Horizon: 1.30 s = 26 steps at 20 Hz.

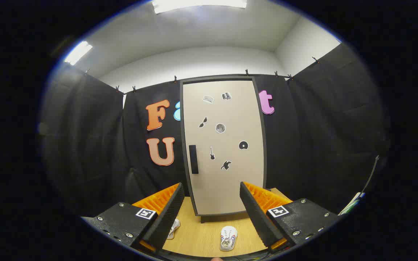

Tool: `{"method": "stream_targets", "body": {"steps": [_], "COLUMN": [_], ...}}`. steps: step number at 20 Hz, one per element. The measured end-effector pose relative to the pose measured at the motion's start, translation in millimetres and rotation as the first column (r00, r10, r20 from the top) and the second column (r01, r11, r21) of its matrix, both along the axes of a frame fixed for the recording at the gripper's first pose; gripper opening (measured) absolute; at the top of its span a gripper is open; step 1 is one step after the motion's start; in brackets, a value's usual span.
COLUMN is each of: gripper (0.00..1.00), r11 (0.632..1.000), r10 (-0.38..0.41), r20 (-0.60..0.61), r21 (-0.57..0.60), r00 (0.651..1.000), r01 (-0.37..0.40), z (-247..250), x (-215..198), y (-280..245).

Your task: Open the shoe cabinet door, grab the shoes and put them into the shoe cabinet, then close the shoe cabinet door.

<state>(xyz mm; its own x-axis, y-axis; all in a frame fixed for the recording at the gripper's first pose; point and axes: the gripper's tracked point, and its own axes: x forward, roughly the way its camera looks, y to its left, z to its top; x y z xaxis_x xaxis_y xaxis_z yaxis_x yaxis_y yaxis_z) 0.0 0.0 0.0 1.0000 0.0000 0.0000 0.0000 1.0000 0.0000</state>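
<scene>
Shoe cabinet door [223, 145] closed; gripper [212, 197] fingers apart, empty.

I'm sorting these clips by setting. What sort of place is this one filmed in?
Most likely a staged recording booth, not a real home: black cloth wall clipped up around a tall shoe cabinet, door closed, on a wooden floor with white shoes. The gripper hangs before it, jaws open.
</scene>
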Motion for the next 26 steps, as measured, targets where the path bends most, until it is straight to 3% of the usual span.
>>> {"method": "stream_targets", "body": {"steps": [26], "gripper": [0.96], "r11": [1.000], "r10": [0.023], "r20": [-0.010], "r21": [0.002], "r00": [1.000], "r01": [-0.023], "z": [1.7], "x": [-2.0], "y": [-0.3]}}
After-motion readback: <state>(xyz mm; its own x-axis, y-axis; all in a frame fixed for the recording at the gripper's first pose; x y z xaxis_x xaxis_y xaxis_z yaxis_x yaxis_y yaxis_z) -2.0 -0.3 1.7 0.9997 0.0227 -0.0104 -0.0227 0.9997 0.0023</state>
